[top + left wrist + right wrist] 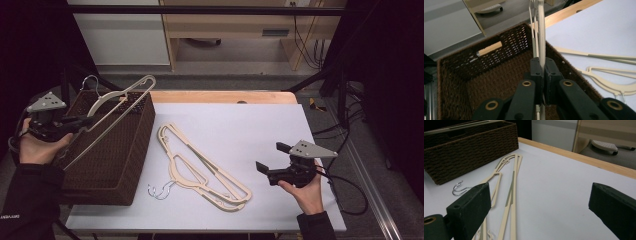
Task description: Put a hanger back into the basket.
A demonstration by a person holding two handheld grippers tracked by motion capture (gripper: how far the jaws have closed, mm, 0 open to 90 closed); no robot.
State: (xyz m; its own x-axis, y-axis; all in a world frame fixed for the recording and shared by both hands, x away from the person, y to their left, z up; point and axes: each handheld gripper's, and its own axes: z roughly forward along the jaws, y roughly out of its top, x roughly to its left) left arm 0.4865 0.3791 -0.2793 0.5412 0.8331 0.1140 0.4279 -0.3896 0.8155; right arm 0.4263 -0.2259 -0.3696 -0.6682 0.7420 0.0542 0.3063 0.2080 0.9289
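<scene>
A cream hanger (116, 107) is clamped between the shut jaws of the left gripper (82, 121) and held slanted over the dark woven basket (134, 150), apparently so it can be lowered inside. Its bar is thin, smooth and rigid, with a wire hook (90, 81) at the top. The right gripper (270, 159) is kept idle with jaws wide apart above the pale table (260, 125), beside the flat hangers (200, 167) stacked there, hooks toward the near edge

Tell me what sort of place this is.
Probably a lab or recording workspace: a table with a plain covering holding cream hangers and a woven basket, black curtains, loose cables and plain cabinets behind.
</scene>
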